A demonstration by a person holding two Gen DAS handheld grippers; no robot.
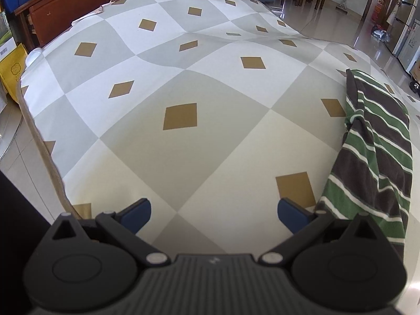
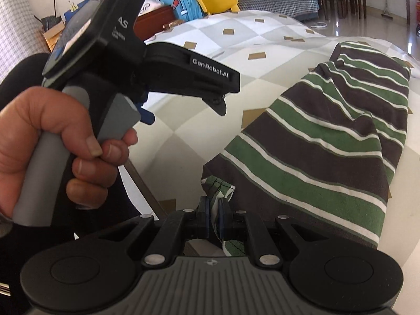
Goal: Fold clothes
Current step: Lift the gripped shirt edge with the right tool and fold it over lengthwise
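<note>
Right wrist: right tool (image 2: 214, 216) clenched on striped garment (image 2: 323, 141), "GenRobot.AI" on wide-open left tool (image 1: 214, 211).

The right hand-held gripper (image 2: 214, 216) pinches a corner of the green, brown and white striped cotton garment (image 2: 323, 136) — it lies on the checked-cloth surface (image 2: 199, 128). At left, a hand (image 2: 50, 144) holds the left hand-held gripper (image 2: 147, 115).

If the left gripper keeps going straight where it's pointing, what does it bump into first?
Probably the checkered tablecloth. The open left gripper aims down at bare cloth, with the striped garment off to its right side, though depth is hard to judge.
</note>
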